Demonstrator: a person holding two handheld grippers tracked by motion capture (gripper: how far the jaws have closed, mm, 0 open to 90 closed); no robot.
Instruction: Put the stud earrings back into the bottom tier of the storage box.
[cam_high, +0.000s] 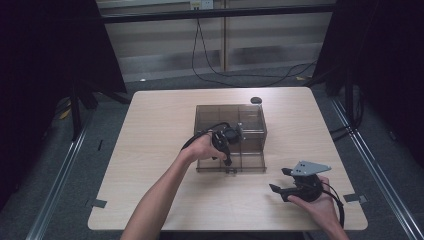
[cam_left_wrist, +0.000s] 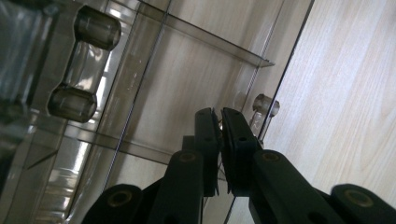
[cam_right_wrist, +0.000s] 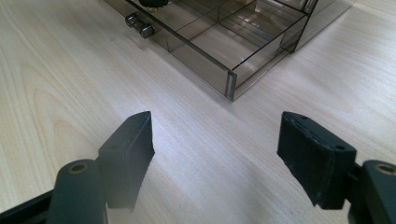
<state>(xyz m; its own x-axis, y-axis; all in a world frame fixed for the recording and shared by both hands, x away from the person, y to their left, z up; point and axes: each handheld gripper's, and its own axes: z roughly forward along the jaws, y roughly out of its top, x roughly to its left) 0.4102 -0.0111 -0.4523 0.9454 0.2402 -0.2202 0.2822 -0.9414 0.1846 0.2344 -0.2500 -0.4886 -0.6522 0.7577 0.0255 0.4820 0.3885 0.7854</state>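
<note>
while a person's left hand (cam_high: 202, 148) reaches to the centre of the high view, the left gripper (cam_high: 223, 142) sits at the near part of a smoky clear plastic box (cam_high: 252, 117) with inner dividers, which stands in the middle of a pale wooden table (cam_high: 155, 125). seen in the left gripper view, its two black jaws are pressed almost together at centre frame, apparently pinching a thin clear wall edge of the box (cam_left_wrist: 187, 84), with a small clear knob (cam_left_wrist: 265, 106) just right of the jaw tips and a larger two-post handle (cam_left_wrist: 84, 65) at the upper left. toward the lower right of the high view, the right hand (cam_high: 320, 205) holds the right gripper (cam_high: 282, 180) low over bare tabletop, near the box's front right corner but apart from it. its jaws stand wide apart in the right gripper view, nothing between them but wood grain, with the box's open tray (cam_right_wrist: 224, 42) across the top of that frame. a small dark round object (cam_high: 256, 100) lies on the table behind the box.
</note>
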